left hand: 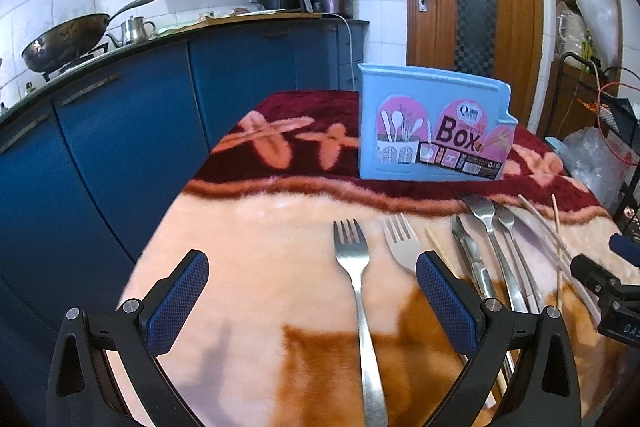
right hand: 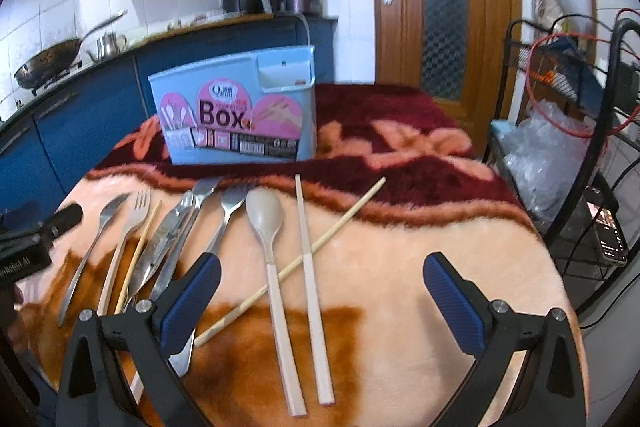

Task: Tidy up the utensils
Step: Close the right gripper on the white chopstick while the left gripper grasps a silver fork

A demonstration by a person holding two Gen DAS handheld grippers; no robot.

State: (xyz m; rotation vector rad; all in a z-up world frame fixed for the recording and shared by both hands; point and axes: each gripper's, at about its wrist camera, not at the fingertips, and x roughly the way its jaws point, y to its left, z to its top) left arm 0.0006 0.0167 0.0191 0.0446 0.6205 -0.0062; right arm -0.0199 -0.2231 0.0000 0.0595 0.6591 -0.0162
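Steel fork (left hand: pixel 352 259) lies on the bench between the wide-open, empty jaws of the left gripper (left hand: pixel 312 301); the right gripper (right hand: pixel 322 301) stands equally released over the spoon (right hand: pixel 266 227).

To lift the fork cleanly, I'd close across its narrow handle, then carry it to the blue utensil box (left hand: pixel 432 125) standing upright further back on the blanket (left hand: pixel 248 227). Laid out beside it I count roughly four forks, two knives, one spoon, a flat chopstick (right hand: pixel 310 267) and a bamboo chopstick (right hand: pixel 340 223) crossing it; overlaps blur the count.
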